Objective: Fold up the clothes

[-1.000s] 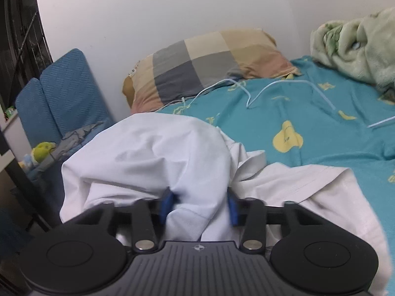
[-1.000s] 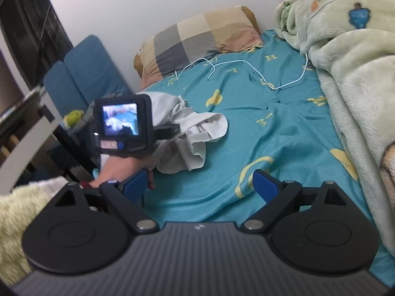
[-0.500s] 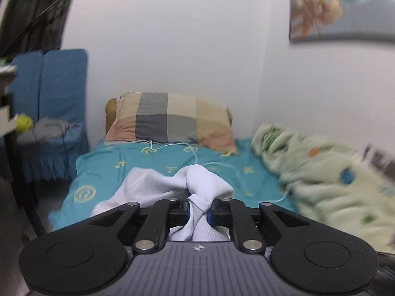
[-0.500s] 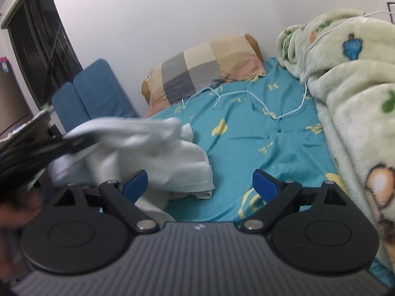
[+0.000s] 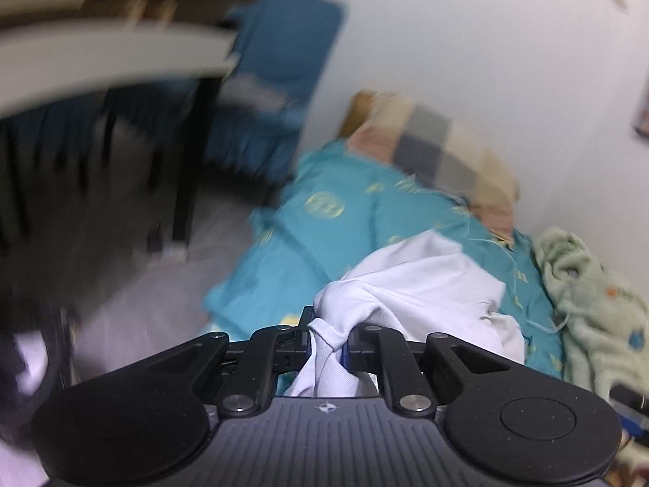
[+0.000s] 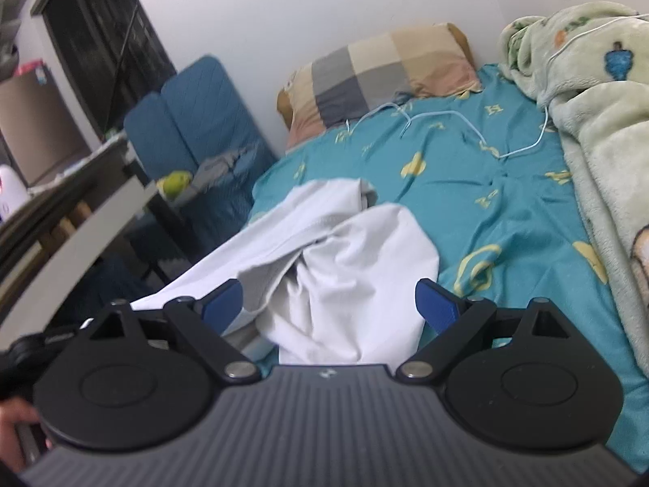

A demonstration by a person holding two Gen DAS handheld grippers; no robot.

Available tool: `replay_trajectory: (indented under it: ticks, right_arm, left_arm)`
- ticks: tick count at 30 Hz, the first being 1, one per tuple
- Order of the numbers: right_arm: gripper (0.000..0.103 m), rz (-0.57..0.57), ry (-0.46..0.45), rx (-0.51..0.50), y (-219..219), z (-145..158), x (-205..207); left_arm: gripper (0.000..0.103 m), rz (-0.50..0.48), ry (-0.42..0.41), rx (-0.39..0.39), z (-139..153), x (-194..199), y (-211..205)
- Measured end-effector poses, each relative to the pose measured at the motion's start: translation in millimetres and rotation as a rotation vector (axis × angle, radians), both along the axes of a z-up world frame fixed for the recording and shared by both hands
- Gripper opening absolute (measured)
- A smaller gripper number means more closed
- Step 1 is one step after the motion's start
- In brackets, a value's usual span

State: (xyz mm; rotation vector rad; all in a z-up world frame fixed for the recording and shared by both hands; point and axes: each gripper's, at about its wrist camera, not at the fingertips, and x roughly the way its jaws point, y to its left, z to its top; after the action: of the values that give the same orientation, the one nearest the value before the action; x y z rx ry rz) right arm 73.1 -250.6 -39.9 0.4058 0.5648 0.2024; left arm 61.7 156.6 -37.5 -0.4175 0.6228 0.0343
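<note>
A white garment (image 5: 426, 280) lies crumpled at the near left edge of the bed. My left gripper (image 5: 328, 332) is shut on a bunched fold of it, and the cloth trails from the jaws down onto the teal sheet (image 5: 344, 211). The left wrist view is blurred and tilted. In the right wrist view the same white garment (image 6: 353, 268) stretches from the bed toward the lower left. My right gripper (image 6: 329, 304) is open just above it, its blue pads (image 6: 436, 302) wide apart, with cloth showing between them but not pinched.
A checked pillow (image 6: 377, 69) and a white cable (image 6: 446, 115) lie at the head of the bed. A green fleece blanket (image 6: 600, 101) fills the right side. A blue chair (image 6: 194, 105) and a desk edge (image 6: 81, 223) stand at the left. A hand (image 6: 12, 418) shows bottom left.
The left gripper closed on the white garment, lifted it and swung sideways with a roll. The garment has been pulled out and now lies between the right gripper's open fingers.
</note>
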Motion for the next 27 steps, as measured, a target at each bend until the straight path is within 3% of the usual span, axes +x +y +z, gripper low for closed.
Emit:
replay_trajectory:
  ticks: [1,6,10,15,23,27]
  right_arm:
    - [0.093,0.014,0.001,-0.003,3.5,-0.2,0.8]
    - [0.093,0.066,0.034,0.036,13.5,2.2,12.4]
    - [0.093,0.026,0.050,0.027,13.8,20.2,28.8]
    - [0.093,-0.016,0.065,0.044,3.1,26.2,35.8]
    - [0.093,-0.049,0.107,0.146,-26.3,2.3,36.7]
    - [0.093,-0.053,0.105,0.141,-33.0,-2.4,41.5]
  left_arm:
    - [0.016,0.012,0.023,-0.027,-4.9,0.6,8.2]
    - [0.027,-0.015,0.034,0.050,-4.1,-23.7,6.5]
    - [0.059,-0.060,-0.021,0.182,7.5,-24.2,-28.6]
    - [0.074,-0.218,-0.089,0.382,11.0,-19.3,-89.6]
    - [0.079,-0.523,-0.167,0.614,-22.9,-7.3,-185.6]
    - [0.080,-0.597,-0.090,0.803,-61.9,18.1,-227.3]
